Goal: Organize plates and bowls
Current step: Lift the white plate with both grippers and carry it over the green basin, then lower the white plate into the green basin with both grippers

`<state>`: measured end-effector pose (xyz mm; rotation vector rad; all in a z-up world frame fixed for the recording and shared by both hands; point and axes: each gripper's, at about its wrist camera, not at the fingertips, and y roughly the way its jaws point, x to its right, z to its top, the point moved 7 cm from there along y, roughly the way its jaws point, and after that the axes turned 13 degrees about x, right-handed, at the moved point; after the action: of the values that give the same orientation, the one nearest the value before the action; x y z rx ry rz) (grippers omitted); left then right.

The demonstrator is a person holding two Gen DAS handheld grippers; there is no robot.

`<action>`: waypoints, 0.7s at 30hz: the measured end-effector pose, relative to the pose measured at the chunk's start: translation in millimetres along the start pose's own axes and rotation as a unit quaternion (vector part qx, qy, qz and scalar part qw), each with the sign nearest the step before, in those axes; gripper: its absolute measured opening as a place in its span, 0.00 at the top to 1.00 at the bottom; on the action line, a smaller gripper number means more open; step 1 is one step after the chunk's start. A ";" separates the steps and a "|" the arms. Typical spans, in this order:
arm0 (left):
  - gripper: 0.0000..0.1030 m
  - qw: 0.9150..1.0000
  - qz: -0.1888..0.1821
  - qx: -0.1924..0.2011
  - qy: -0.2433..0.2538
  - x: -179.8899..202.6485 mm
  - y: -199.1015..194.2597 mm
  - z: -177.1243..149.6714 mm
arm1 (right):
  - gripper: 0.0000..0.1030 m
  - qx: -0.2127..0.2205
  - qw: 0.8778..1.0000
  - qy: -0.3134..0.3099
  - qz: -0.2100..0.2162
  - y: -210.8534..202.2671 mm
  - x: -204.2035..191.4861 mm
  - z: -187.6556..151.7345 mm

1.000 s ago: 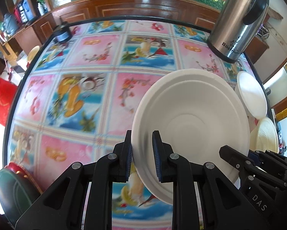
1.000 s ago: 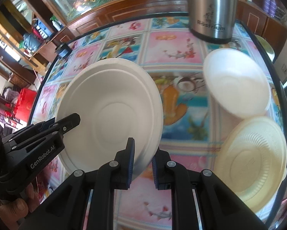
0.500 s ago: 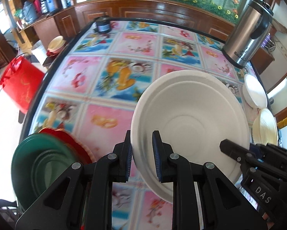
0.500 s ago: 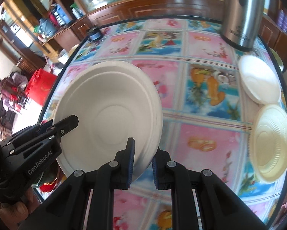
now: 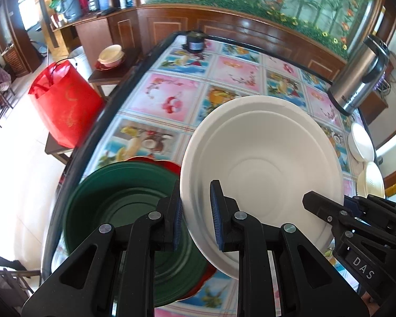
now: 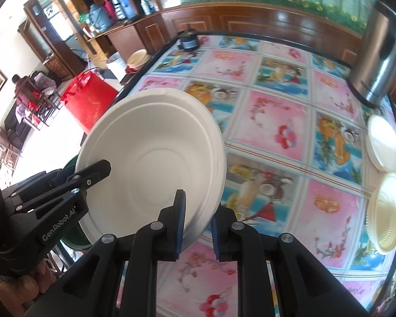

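Note:
A large white plate (image 5: 261, 174) hangs above the table, held at both sides. My left gripper (image 5: 195, 211) is shut on its left rim, and my right gripper (image 6: 198, 218) is shut on the right rim of the same white plate (image 6: 150, 169). Below and to the left, a green plate (image 5: 124, 211) rests on a red plate (image 5: 169, 162) at the table's left edge. At the far right lie a small white plate (image 6: 383, 142) and a cream plate (image 6: 388, 211).
A steel thermos (image 5: 359, 79) stands at the back right, and a small dark jar (image 5: 195, 41) at the back edge. A red bag (image 5: 65, 105) sits on a stool off the table's left side. The tablecloth (image 6: 277, 121) has a pictured pattern.
Both grippers have carried the white plate leftward across the table. The green and red stack has come into view beneath it, while the small white and cream plates have receded to the right.

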<state>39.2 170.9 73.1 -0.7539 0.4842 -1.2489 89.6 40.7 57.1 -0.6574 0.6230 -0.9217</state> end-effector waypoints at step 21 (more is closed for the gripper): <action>0.81 0.999 0.037 -0.013 -0.033 -94.2 -25.6 -37.3 | 0.82 -0.032 0.997 -0.059 0.036 24.0 -93.6 -19.9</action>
<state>-28.9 249.1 60.3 -0.7904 0.4709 -1.1480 44.0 127.4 45.3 -0.7361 0.5694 -0.7921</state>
